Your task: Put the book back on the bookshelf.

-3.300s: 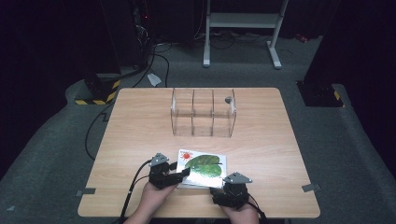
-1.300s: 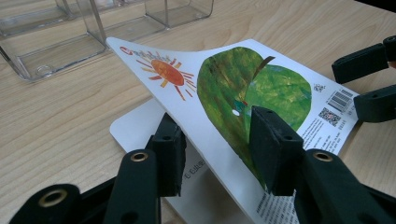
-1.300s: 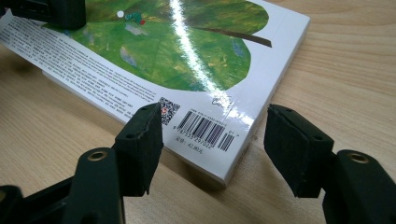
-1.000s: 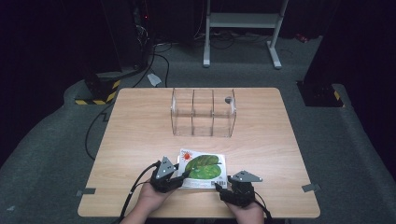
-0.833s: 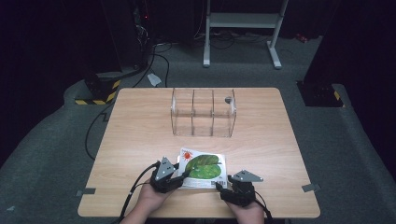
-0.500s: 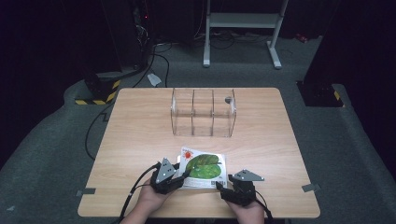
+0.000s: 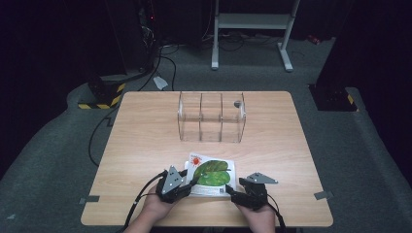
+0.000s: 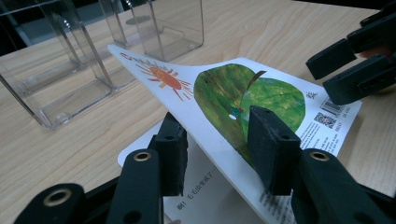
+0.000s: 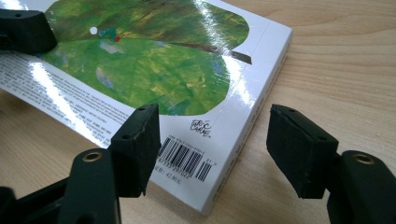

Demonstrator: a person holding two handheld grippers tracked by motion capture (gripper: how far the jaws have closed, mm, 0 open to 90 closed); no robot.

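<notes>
A picture book (image 7: 212, 172) with a green leaf and a red sun on its cover lies near the table's front edge. My left gripper (image 7: 192, 182) is at its left side and is shut on the front cover (image 8: 224, 93): one pad sits under it, the other on top, and the cover is lifted and bent off the pages (image 8: 205, 196). My right gripper (image 9: 215, 144) is open at the book's near right corner (image 9: 205, 186). Its jaws have just been opening. One pad hangs over the barcode and the other over bare table beside the spine, neither pressing.
A clear plastic organizer (image 7: 211, 116) with several compartments stands upright at the middle of the wooden table (image 7: 145, 141), beyond the book. In the left gripper view its walls (image 8: 70, 79) stand close behind the raised cover. Cables trail off the front edge.
Since the oldest frame the right gripper has shifted a little to the right, by the book's corner. Over the last second both hands and the book look almost still.
</notes>
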